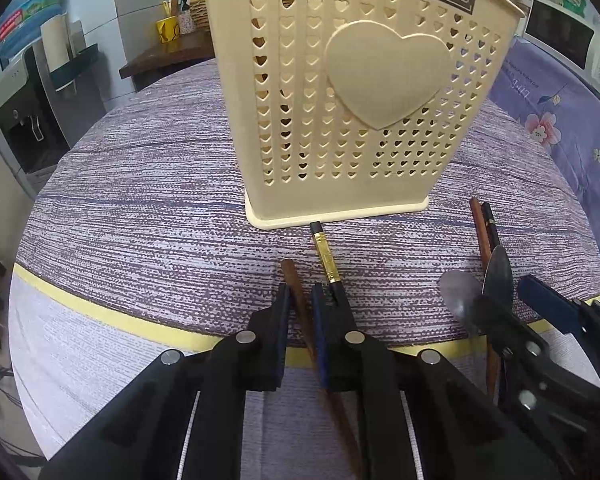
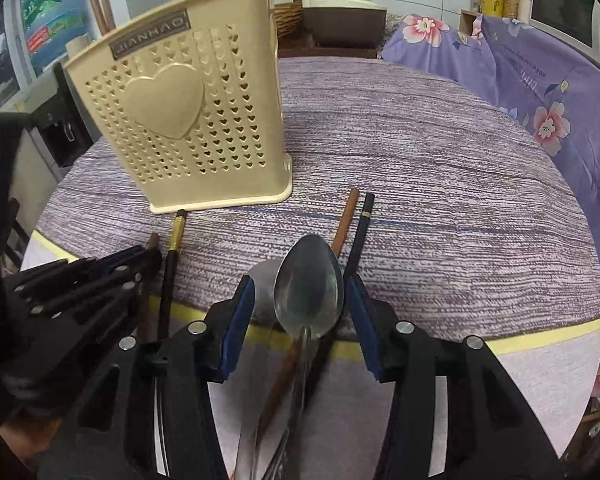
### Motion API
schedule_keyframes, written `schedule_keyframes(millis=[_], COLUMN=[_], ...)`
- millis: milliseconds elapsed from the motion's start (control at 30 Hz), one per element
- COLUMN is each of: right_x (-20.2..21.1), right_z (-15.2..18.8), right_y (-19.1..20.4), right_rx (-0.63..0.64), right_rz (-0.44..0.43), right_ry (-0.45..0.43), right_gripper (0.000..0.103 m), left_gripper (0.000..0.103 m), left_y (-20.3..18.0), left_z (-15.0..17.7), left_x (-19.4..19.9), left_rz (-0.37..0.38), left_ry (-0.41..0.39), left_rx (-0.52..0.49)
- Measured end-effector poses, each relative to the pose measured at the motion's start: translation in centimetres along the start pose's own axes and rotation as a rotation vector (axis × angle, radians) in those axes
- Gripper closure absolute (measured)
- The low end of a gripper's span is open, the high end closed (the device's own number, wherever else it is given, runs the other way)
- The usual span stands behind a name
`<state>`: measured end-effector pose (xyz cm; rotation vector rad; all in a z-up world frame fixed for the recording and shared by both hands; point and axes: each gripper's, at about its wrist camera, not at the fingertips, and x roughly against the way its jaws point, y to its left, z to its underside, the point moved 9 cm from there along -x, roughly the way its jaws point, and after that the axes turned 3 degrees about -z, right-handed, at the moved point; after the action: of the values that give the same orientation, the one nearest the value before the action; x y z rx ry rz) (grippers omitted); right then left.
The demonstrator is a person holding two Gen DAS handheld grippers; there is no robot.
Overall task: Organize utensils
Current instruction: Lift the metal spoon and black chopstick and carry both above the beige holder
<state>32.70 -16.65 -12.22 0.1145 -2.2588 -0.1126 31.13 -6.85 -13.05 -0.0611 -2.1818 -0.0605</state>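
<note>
Both claws are seen low over the near edge of the table (image 2: 440,184), which is covered by a striped purple cloth (image 1: 148,208) with a yellow band across it. Left gripper (image 1: 300,292) is closed almost fully on a brown chopstick (image 1: 290,276), which is pinched between its blue-padded fingers and runs back under the claw. Right gripper (image 2: 302,292) is held about half open, its jaws standing on either side of a large metal spoon (image 2: 309,284) without pressing on it; the spoon bowl lies between the pads, tipped upward, and whether it rests on the cloth cannot be told for certain. A cream utensil holder (image 1: 340,92), pierced with small hearts and bearing one large raised heart, stands upright toward the middle of the table, beyond the left gripper. A second spoon (image 2: 266,292) lies just left of the large one, partly hidden by the finger. A black chopstick with a gold band (image 1: 325,252) lies beside the held one, its tip almost touching the holder's base. Two more chopsticks (image 2: 350,224), one brown and one black, lie together past the large spoon.
</note>
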Motion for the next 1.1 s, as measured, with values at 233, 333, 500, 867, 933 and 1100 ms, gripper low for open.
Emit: schedule_keyframes(millis=[233,333,500,867,933,1100], right_x=[-0.8,-0.8,-0.3,6.6,8.1,11.8], right_z=[-0.3,-0.2,-0.3,-1.1,-1.3,-1.4], right_y=[0.1,0.1,-0.2,-1.5,-2.0,-2.6], right_rx=[-0.016,-0.026,-0.051,-0.077,-0.075,-0.048], right_rz=[-0.024,-0.044,-0.081,-0.155,-0.161,-0.16], right_ry=[0.002,0.004,-0.017,-0.147,-0.171,-0.222], right_gripper=[0.065,0.065,0.065,0.065,0.065,0.065], left_gripper=[0.091,0.091,0.091,0.094,0.095,0.095], left_y=[0.0,-0.1,0.0,0.9,1.0,1.0], left_z=[-0.2,-0.3,-0.2,-0.5,-0.7,-1.9], left_x=[-0.1,-0.1,-0.1,1.2,2.5,7.5], left_rz=[-0.001,0.002,0.006,0.083,0.108,0.171], left_ry=[-0.004,-0.007,-0.011,-0.031,-0.054,-0.152], left_rx=[0.003,0.003,0.006,0.057,0.064,0.058])
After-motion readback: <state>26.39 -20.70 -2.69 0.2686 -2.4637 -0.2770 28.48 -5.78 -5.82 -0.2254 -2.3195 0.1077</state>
